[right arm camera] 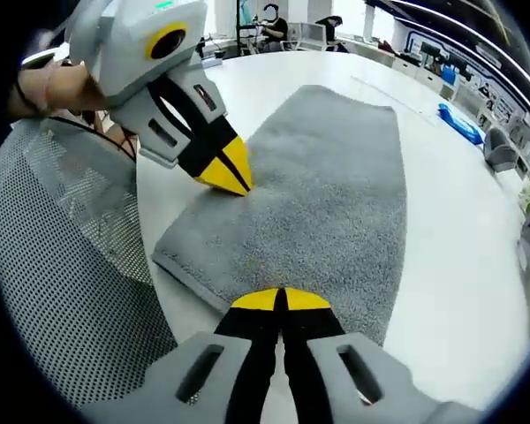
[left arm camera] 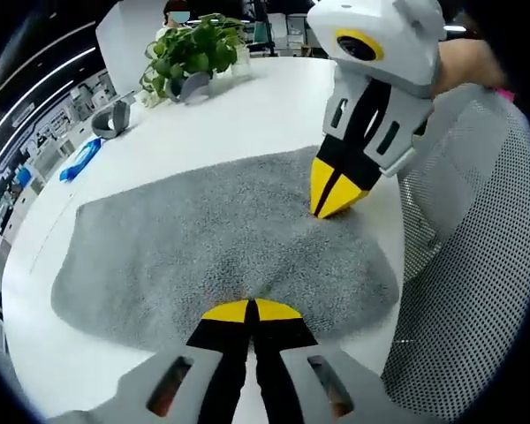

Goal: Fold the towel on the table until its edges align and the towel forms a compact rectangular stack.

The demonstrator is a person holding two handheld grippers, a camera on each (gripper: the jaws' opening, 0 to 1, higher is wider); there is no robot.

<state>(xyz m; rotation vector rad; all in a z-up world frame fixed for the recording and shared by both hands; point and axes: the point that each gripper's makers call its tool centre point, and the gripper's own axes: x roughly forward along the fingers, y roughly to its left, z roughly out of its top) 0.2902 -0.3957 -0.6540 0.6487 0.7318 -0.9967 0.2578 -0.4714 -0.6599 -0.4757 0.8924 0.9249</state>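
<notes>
I judge I'm at the start of a fold: my left tongs (left arm camera: 250,311) and right tongs (right arm camera: 279,300) are both pressed together at the near edge of the grey towel (left arm camera: 221,238) — whether either has actually nipped the nap I cannot tell. Next I need a sure pinch at both corners, then lift and carry them across to the far edge. The towel lies flat on the white desk (left arm camera: 247,115) ahead of both tongs, its outline uneven.
</notes>
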